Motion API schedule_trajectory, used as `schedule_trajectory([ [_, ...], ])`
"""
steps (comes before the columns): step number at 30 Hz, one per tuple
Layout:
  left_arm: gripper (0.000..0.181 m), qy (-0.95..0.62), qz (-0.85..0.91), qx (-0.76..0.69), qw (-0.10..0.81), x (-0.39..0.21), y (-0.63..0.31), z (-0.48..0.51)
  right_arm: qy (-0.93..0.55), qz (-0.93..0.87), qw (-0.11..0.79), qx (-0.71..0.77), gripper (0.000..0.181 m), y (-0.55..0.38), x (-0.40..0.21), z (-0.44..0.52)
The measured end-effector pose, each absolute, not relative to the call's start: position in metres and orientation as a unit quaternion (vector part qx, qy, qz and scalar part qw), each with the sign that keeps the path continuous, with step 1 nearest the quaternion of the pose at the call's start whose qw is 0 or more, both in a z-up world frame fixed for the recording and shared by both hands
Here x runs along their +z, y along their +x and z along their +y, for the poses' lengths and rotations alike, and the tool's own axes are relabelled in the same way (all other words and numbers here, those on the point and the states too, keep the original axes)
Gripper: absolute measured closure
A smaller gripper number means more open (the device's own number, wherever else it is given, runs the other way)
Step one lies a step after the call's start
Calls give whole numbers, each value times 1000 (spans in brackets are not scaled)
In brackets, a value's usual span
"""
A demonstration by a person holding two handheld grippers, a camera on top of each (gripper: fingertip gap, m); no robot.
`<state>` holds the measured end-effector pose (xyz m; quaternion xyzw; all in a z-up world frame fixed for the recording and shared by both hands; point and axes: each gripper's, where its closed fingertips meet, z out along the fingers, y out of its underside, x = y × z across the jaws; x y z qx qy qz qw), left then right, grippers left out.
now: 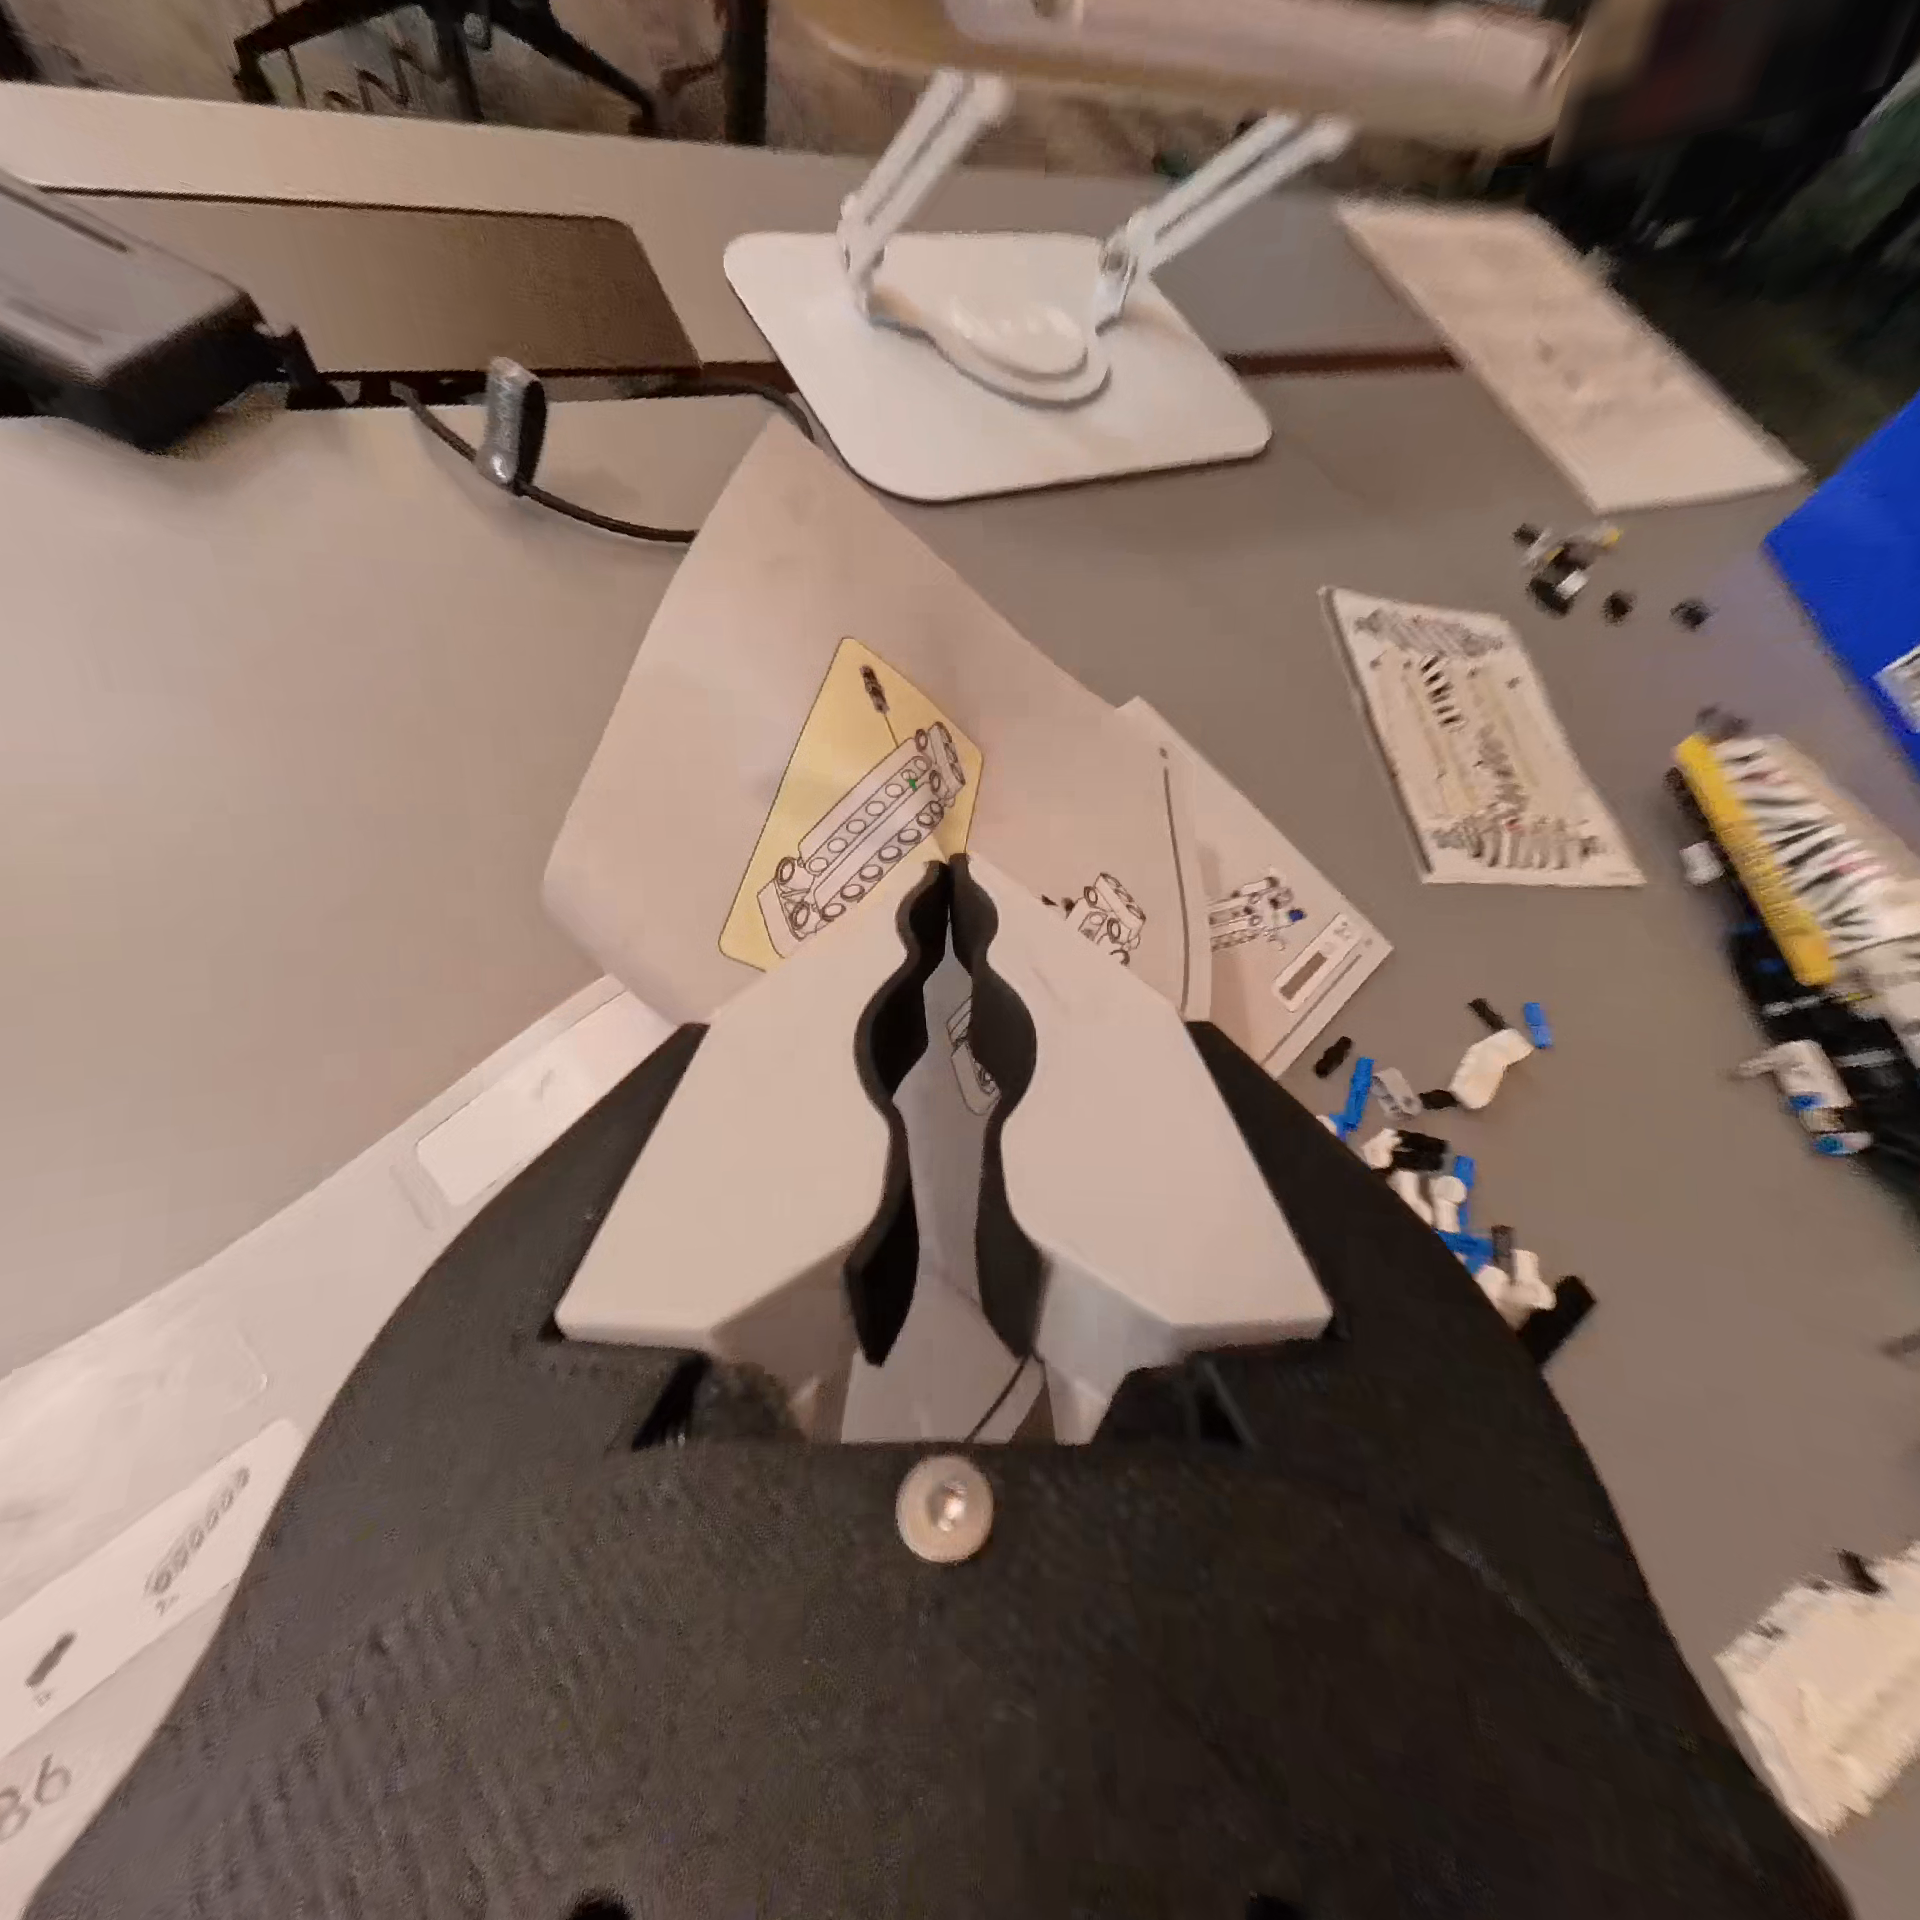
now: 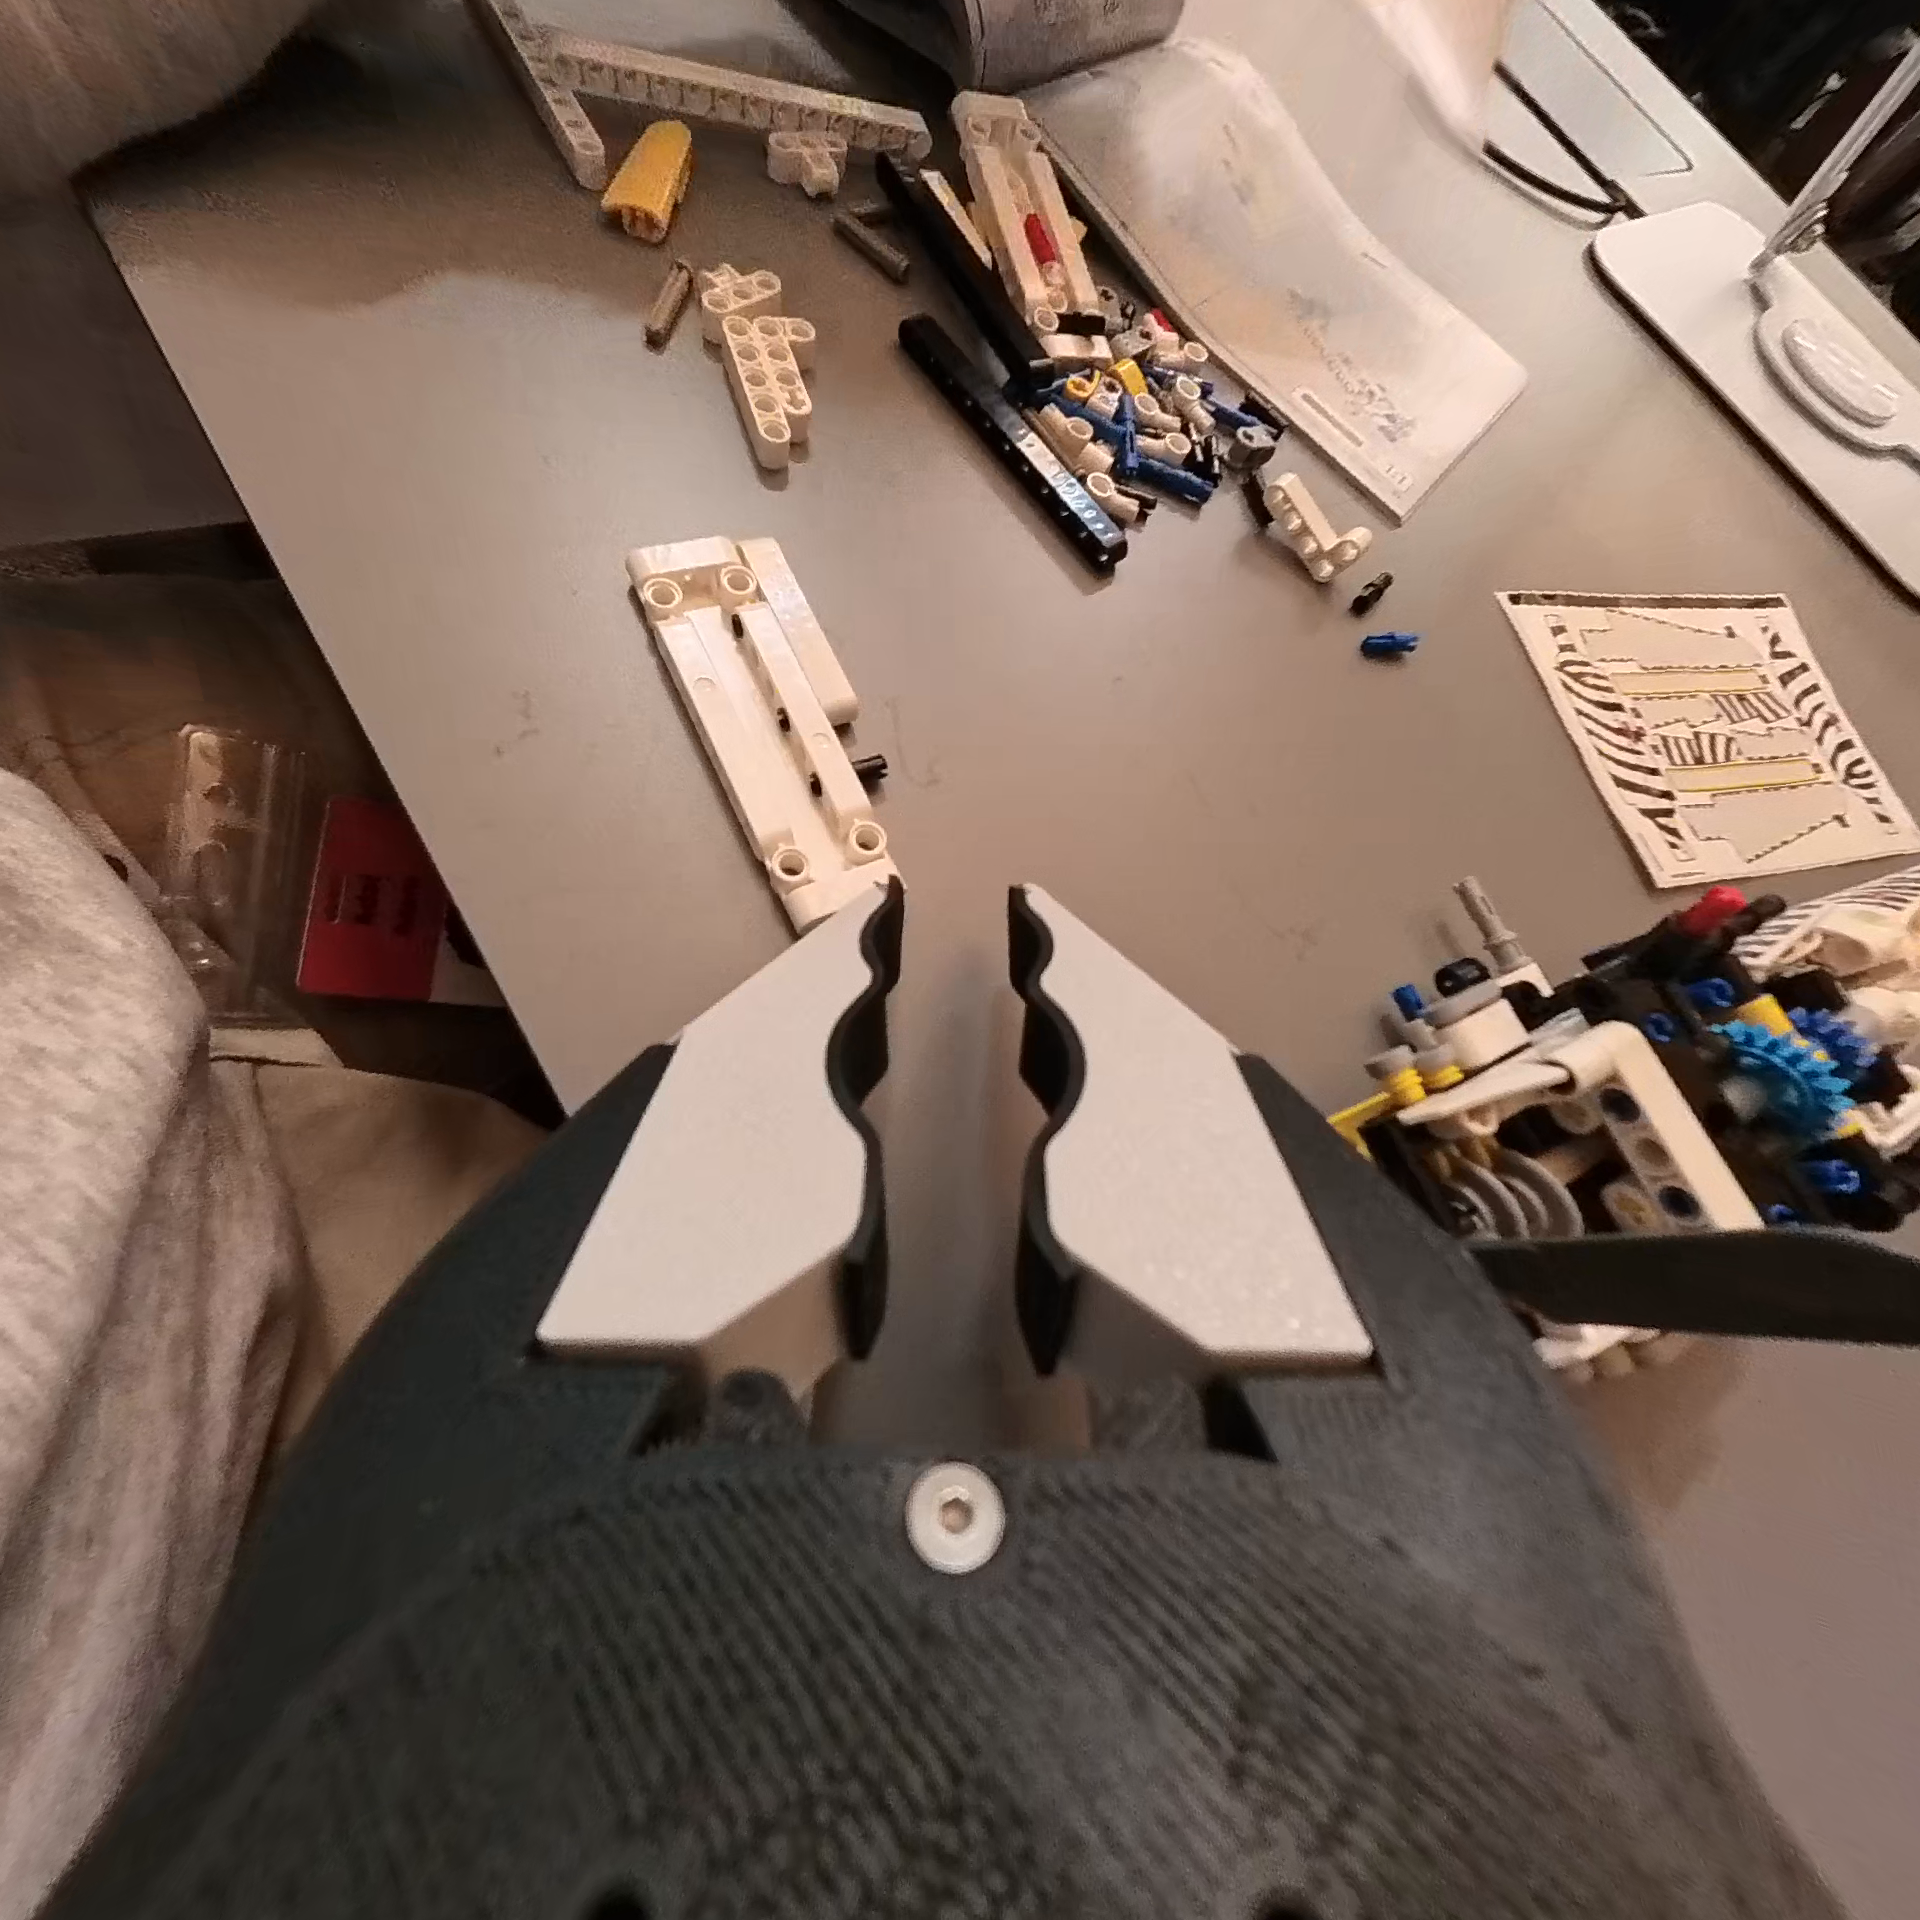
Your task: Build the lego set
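Here the left gripper [image 1: 948, 873] has its jaws pressed together on a page of the instruction booklet [image 1: 790, 665], lifting that page so that it arches up off the worktop [image 1: 260, 727]. The likely reason is a page turn: the sheet is thin, so a pinch near its edge is the only way to get hold of it, and the yellow diagram box on the raised page faces the camera. The gripper points forward and slightly down over the booklet, near the white lamp base [image 1: 997, 364].

The right gripper [image 2: 956, 904] hangs just above the worktop with its jaws apart and nothing between them. One fingertip sits right at the near end of a long white panel piece [image 2: 758, 717], which lies flat and alone, probably set out for the next step. This gripper tilts down and forward from the person's side, with a grey sleeve [image 2: 94, 1039] along the left of its view.

The lego is spread about. The half-built model [image 2: 1621, 1091], with blue gears and yellow parts, stands to the right of the open gripper. A heap of small pins and beams [image 2: 1122, 416] lies farther back, next to a black beam, and a sticker sheet [image 2: 1683, 727] rests flat beyond the model. Sorting the loose parts away from the model keeps them within reach without crowding it. My guess is that the build is partway through and paused while the next step is looked up.
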<state>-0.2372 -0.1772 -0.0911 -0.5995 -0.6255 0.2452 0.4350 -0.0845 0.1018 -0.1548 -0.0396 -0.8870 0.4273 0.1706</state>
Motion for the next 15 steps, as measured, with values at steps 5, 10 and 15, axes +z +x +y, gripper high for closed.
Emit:
schedule_trajectory([
  [5,181,-520,-644,208,520,-70,-220,-213,-42,-892,168,419,163,-85,-158,102],
  [10,181,-512,-680,284,441,-73,-204,-261,-51,-897,154,411,162,-86,-161,102],
  [15,144,-560,-568,152,584,-48,-217,-159,-72,-899,141,409,162,-90,-162,103],
])
